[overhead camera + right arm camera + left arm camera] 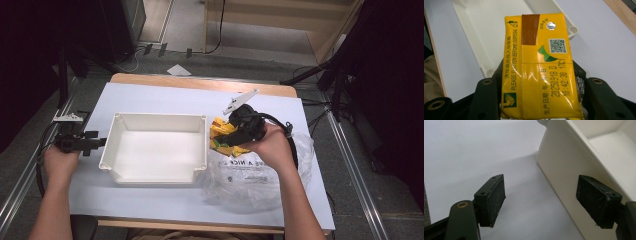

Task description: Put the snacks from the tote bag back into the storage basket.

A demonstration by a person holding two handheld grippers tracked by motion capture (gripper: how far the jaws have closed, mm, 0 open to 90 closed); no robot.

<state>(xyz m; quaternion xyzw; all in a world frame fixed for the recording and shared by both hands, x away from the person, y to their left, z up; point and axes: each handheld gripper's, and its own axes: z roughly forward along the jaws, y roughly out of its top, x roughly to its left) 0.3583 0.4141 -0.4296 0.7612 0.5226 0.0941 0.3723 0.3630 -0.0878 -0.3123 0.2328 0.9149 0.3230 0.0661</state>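
Yellow packet clamped at the white bin's edge

High view: the right gripper (231, 136) grips a yellow packet (223, 135) above a clear plastic bag (255, 175), beside the white bin (156, 175). Left gripper view: the left gripper (541, 202) stands open, empty, against the bin's wall. Right gripper view: packet pinched over the bin's corner.

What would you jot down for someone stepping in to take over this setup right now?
Right gripper: shut on the yellow packet, held at the white tray's right edge, above the clear plastic bag.
Left gripper: open, holding nothing, beside the tray's left outer wall.
Done: packet lifted out by the bag.
Left: the tray looks bare inside, so the packet probably goes in next; then let go. Whether the bag holds more packets I cannot tell.
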